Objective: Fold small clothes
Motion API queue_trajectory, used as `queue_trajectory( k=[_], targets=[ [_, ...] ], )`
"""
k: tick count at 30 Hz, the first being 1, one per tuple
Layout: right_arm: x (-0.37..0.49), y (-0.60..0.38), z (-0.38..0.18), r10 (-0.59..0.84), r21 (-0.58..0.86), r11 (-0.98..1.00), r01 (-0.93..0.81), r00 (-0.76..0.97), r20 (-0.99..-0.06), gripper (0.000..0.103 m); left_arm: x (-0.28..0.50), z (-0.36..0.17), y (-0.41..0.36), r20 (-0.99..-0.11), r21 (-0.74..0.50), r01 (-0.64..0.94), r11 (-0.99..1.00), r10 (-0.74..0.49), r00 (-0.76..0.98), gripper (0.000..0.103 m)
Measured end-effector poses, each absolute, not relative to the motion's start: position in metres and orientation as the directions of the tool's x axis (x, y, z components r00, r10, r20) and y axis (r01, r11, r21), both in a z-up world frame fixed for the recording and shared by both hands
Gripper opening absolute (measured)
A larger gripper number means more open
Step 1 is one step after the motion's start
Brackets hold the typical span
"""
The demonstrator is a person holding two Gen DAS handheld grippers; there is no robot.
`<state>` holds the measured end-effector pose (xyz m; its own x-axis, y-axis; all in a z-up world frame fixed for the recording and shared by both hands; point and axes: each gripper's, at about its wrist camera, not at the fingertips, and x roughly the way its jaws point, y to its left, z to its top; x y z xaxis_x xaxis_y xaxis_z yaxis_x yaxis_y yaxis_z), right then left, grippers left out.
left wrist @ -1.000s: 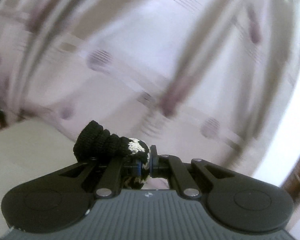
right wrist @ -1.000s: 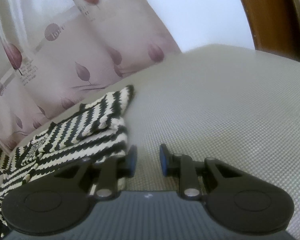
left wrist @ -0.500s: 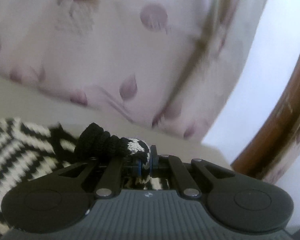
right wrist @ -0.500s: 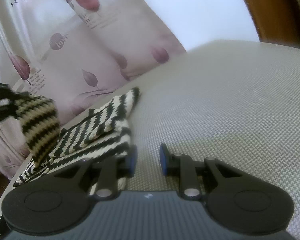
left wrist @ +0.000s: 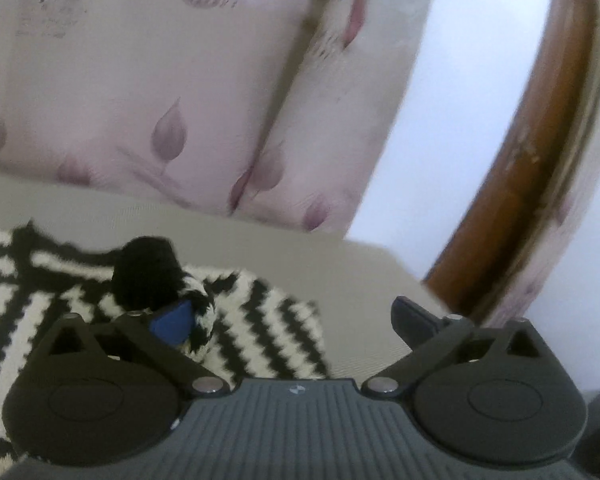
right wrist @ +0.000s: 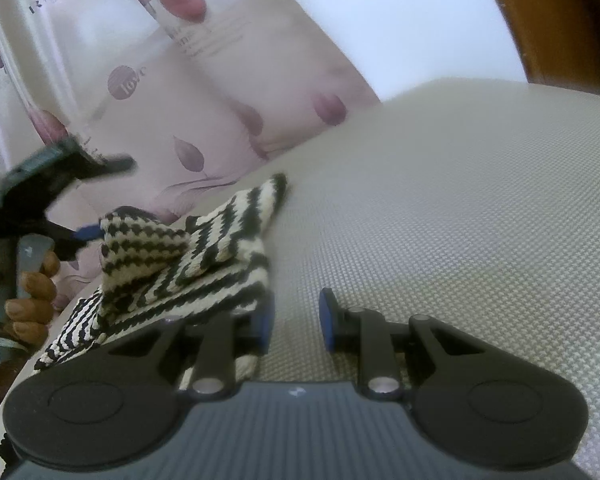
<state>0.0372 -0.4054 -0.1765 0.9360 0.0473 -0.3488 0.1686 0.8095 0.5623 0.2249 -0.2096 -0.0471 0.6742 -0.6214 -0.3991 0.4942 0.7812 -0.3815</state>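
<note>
A small black-and-cream striped knit garment [right wrist: 188, 276] lies on the grey woven surface [right wrist: 440, 200]. In the left wrist view it [left wrist: 260, 320] spreads under the left gripper [left wrist: 288, 316], which is wide open; the black cuff [left wrist: 148, 272] rests against its left finger, no longer clamped. The right gripper [right wrist: 296, 316] is open and empty, low over the surface at the garment's right edge. In the right wrist view the left gripper [right wrist: 88, 208] shows at the far left, above a folded-over flap of the garment [right wrist: 140, 240].
A pink curtain with purple leaf prints [left wrist: 160, 100] hangs behind the surface. A brown wooden frame [left wrist: 532, 160] and white wall stand at the right. The person's hand [right wrist: 28, 292] holds the left gripper's handle.
The left gripper carried the cuff over the garment, lowered it and opened its jaws, letting the cuff go. The right gripper has barely moved.
</note>
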Motion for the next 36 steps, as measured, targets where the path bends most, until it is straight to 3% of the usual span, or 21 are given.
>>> queue_trajectory(
  k=[8,13,17,20,24,26,27,28,31,34,36],
  targets=[
    [0.035,-0.382,-0.130,0.101,0.532,0.845,0.046,0.965,-0.244,0.026,0.200,-0.022,-0.134,-0.292,-0.447,0.513,0.733,-0.662,0.690,0.102],
    [0.064,-0.341,-0.104,0.228,0.464,0.881,-0.094,0.943,-0.243,0.047,0.187,-0.040,-0.069,-0.318,-0.401,0.402,0.823,-0.537,0.782,0.103],
    [0.105,-0.287,-0.086,0.242,0.292,0.943,-0.156,0.927,-0.286,0.046,0.187,-0.066,-0.029,-0.403,-0.335,0.276,0.901,-0.402,0.822,0.102],
    [0.148,-0.242,-0.081,0.197,0.119,0.979,-0.165,0.912,-0.360,0.045,0.192,-0.082,-0.005,-0.392,-0.350,0.224,0.910,-0.360,0.847,0.102],
    [0.195,-0.187,-0.095,0.049,-0.233,0.958,-0.165,0.899,-0.435,0.045,0.201,-0.103,0.012,-0.397,-0.352,0.154,0.923,-0.296,0.869,0.102],
    [0.213,-0.178,-0.112,-0.033,-0.368,0.918,-0.148,0.896,-0.443,0.041,0.204,-0.116,0.014,-0.416,-0.349,0.128,0.928,-0.276,0.867,0.102],
    [0.218,-0.183,-0.116,-0.063,-0.381,0.916,-0.126,0.892,-0.448,0.021,0.205,-0.123,0.016,-0.424,-0.362,0.120,0.924,-0.278,0.862,0.102],
    [0.221,-0.198,-0.115,-0.075,-0.329,0.940,-0.087,0.891,-0.448,0.013,0.205,-0.127,0.019,-0.423,-0.385,0.121,0.915,-0.291,0.858,0.102],
    [0.207,-0.269,-0.113,0.006,0.084,0.996,0.036,0.893,-0.451,0.013,0.202,-0.126,0.025,-0.371,-0.412,0.151,0.899,-0.316,0.873,0.103],
    [0.186,-0.331,-0.138,0.166,0.495,0.866,0.066,0.897,-0.409,0.016,0.202,-0.128,0.024,-0.374,-0.417,0.159,0.895,-0.328,0.867,0.103],
    [0.179,-0.357,-0.157,0.254,0.660,0.750,0.052,0.898,-0.360,0.016,0.201,-0.127,0.023,-0.367,-0.410,0.160,0.898,-0.323,0.872,0.103]
  ],
)
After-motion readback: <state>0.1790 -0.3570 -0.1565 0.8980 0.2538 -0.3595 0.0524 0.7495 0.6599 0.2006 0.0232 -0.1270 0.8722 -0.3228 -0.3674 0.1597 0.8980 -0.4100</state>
